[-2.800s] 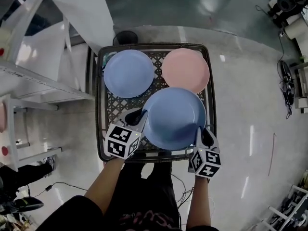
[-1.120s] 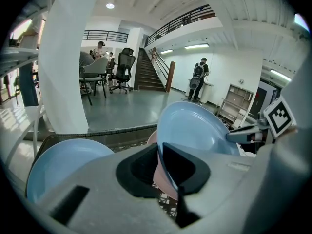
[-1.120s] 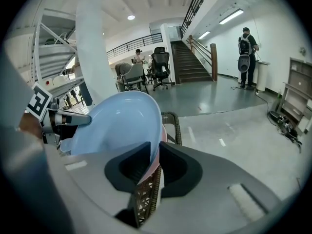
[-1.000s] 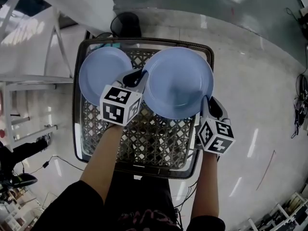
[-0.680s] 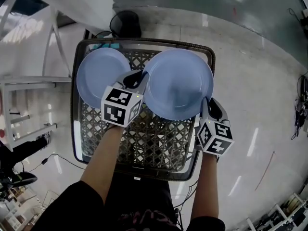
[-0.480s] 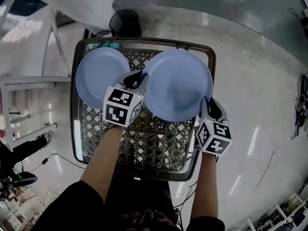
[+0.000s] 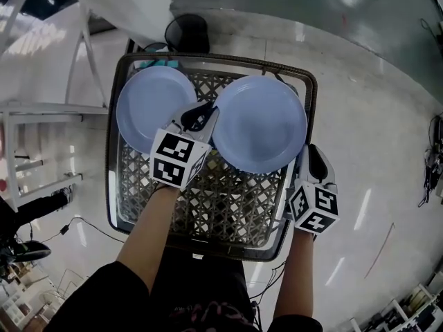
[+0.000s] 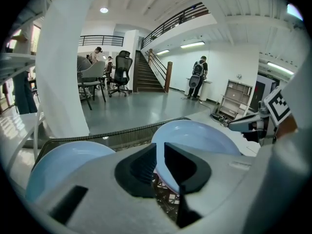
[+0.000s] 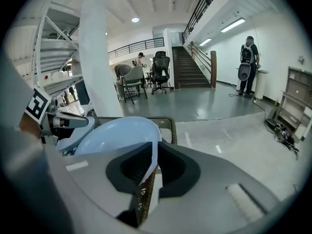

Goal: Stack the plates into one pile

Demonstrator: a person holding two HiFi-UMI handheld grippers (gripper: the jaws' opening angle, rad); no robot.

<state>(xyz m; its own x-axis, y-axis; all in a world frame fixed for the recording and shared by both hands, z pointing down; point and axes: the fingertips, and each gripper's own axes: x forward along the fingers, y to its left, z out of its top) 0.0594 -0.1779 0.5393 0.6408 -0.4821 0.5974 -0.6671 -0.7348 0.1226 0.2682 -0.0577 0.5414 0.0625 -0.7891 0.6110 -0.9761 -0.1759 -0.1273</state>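
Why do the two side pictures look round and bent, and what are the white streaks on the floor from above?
Left gripper view: a fisheye lens gives black corners, and the white column bows. Right gripper view: the same bending, with a white column that leans and curves. Head view: lights glare off the glossy floor as streaks, while both blue plates look sharp.

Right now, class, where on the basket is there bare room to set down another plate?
Bare: the near lattice of the basket, bordered by the left plate, the right plate and the front rim. Crowded: the far half, which both plates nearly fill.
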